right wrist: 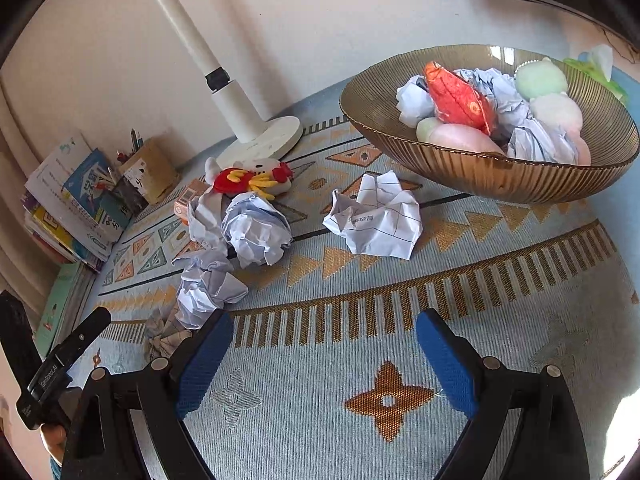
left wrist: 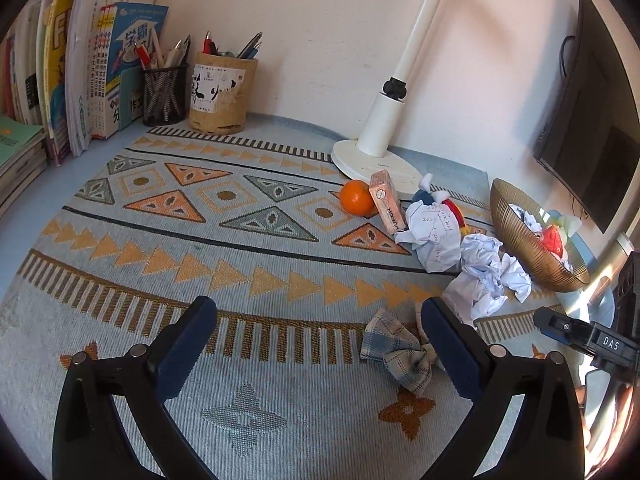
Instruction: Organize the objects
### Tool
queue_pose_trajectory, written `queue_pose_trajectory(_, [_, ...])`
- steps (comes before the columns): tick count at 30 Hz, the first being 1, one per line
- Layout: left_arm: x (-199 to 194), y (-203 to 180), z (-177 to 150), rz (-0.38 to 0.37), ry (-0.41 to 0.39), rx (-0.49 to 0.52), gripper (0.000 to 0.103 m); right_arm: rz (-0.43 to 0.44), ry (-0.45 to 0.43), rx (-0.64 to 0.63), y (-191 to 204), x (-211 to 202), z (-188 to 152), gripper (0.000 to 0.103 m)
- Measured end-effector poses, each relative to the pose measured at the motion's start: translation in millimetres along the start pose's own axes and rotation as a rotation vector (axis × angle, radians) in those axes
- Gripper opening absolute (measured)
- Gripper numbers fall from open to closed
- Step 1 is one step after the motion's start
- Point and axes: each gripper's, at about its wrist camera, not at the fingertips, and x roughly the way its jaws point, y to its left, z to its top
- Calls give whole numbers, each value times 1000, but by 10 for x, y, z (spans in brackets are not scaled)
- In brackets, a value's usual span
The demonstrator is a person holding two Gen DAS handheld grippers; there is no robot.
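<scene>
Plaid cloth [left wrist: 400,354] lies crumpled nearest the left gripper [left wrist: 320,344], touching the inner face of its right finger at about 3 o'clock; nothing is pinched. Left gripper's jaws stand wide, bare mat between them. Right gripper [right wrist: 324,356] is also spread wide and empty over the patterned mat [right wrist: 360,280], with a paper ball [right wrist: 208,292] just off its left finger at 10 o'clock.

Step in hand, by my read: between picks, both tools lowered toward the loose clutter. Bowl [right wrist: 500,176] at 1 o'clock in the right view already holds paper wads and soft toys, so sorting looks partly done.

Still out on the mat: a flatter crumpled sheet [right wrist: 376,220] at 12 o'clock, another paper ball [right wrist: 256,232] at 11, a plush toy [right wrist: 252,176] behind it, an orange [left wrist: 357,197] and a small pink box [left wrist: 387,202] by the lamp base [left wrist: 372,160].

Next move likely calls for shifting the left gripper right to straddle the cloth, or the right one left onto the near paper ball, then closing gently; both are soft and will compress.
</scene>
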Motion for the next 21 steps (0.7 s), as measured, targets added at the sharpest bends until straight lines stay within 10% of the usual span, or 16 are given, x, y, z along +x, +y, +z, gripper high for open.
queue_pose_trajectory(7, [115, -443, -89, -146, 150, 237, 102, 133, 93, -26, 380, 136, 58, 92])
queue_pose_trajectory(21, [424, -767, -146, -130, 280, 320, 79, -14, 118, -193, 961, 710, 124, 91])
